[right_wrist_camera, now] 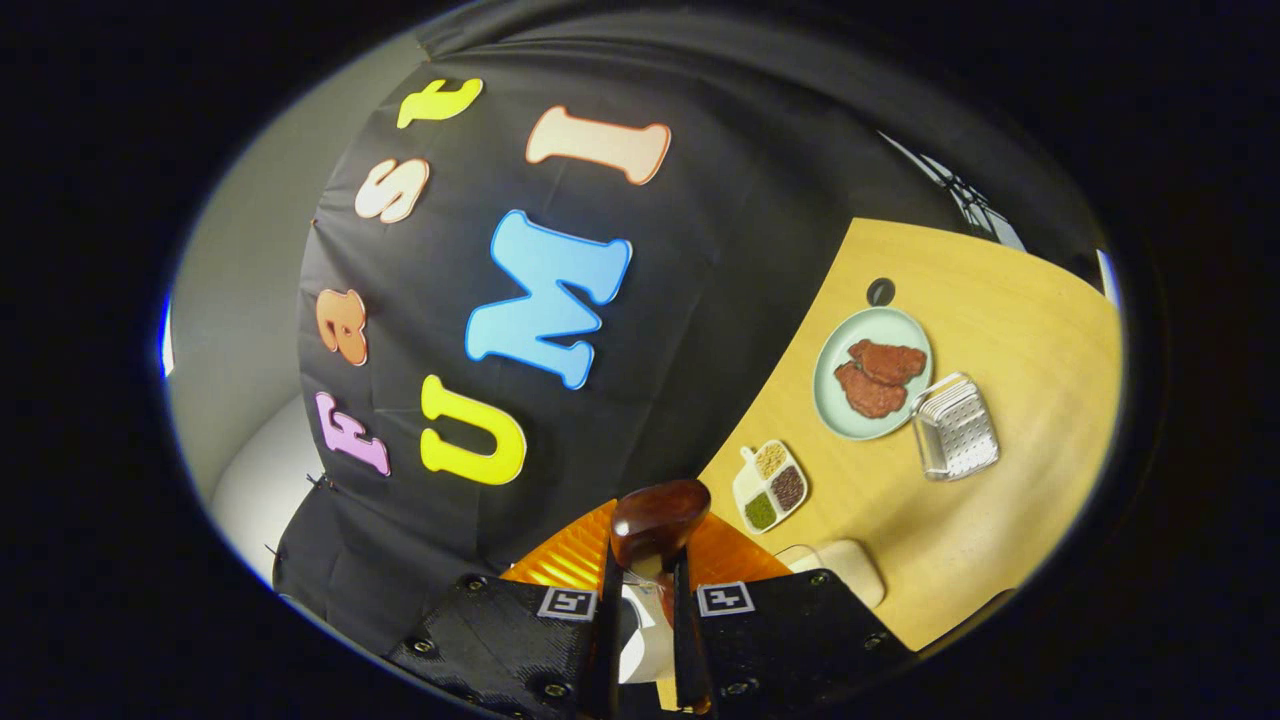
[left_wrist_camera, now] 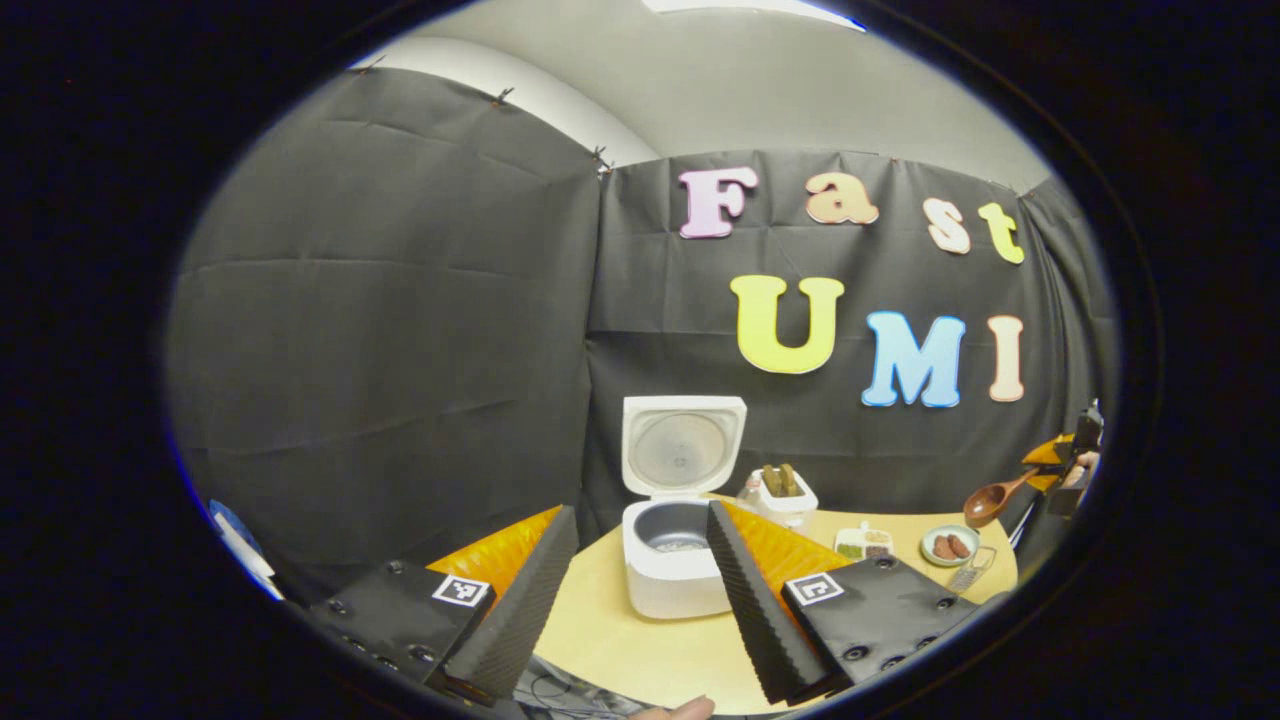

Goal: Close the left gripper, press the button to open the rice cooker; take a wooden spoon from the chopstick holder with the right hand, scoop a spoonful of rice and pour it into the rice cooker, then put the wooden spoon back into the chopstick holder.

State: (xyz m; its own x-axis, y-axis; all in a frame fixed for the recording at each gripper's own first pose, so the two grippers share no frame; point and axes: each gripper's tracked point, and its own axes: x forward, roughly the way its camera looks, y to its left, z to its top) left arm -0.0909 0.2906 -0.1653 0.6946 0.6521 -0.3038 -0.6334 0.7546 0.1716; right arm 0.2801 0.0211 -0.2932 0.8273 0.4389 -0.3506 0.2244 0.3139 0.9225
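The white rice cooker (left_wrist_camera: 672, 585) stands on the table with its lid (left_wrist_camera: 683, 445) raised, and pale grains lie in the dark inner pot (left_wrist_camera: 678, 530). My left gripper (left_wrist_camera: 638, 525) hangs open in front of it, one finger on each side, apart from it. Just right of the cooker is the white chopstick holder (left_wrist_camera: 783, 500) with wooden pieces sticking up. Far to the right, the wooden spoon (left_wrist_camera: 993, 500) is held up in the air. In the right gripper view, my right gripper (right_wrist_camera: 645, 575) is shut on the spoon's handle, and the spoon's bowl (right_wrist_camera: 658, 518) juts past the fingertips.
On the round wooden table (right_wrist_camera: 1000, 300) lie a green plate (right_wrist_camera: 830, 400) with brown patties, a metal perforated tray (right_wrist_camera: 955, 425) and a small divided dish (right_wrist_camera: 768, 485) of grains. A pale rounded object (right_wrist_camera: 845, 562) lies near my right gripper. Black cloth walls the back.
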